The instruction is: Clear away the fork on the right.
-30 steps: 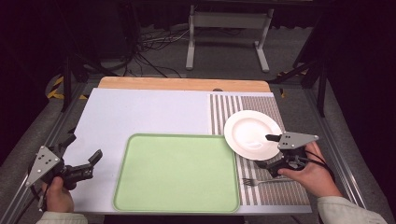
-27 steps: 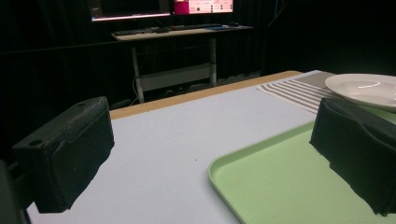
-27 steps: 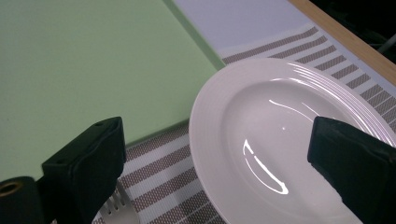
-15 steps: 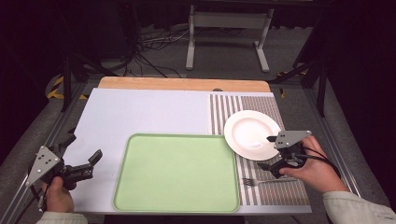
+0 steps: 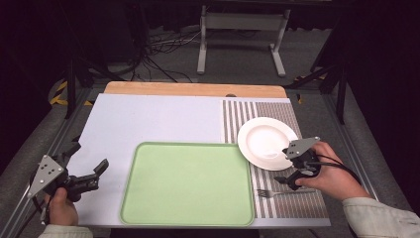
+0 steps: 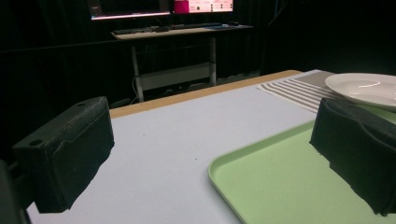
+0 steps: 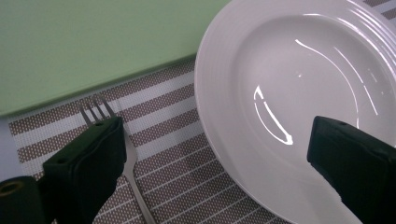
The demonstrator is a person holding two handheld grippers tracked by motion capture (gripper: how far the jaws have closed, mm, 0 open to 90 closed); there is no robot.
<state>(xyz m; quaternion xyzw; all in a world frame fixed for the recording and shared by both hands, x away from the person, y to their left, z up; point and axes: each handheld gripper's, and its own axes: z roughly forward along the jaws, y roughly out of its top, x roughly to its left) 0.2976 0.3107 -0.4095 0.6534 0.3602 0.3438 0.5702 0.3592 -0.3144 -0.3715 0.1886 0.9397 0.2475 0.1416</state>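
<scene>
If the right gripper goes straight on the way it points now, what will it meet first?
Probably the near rim of the white plate: the open right gripper points down at it, with one jaw over the fork and the other over the plate. Depth is unclear.

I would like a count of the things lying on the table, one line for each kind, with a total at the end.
Tray, green: 1
Plate, white: 1
Fork: 1
Striped placemat: 1
Total: 4

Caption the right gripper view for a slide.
Open right gripper straddling the rim of a white plate, fork beside it on the striped placemat.
</scene>
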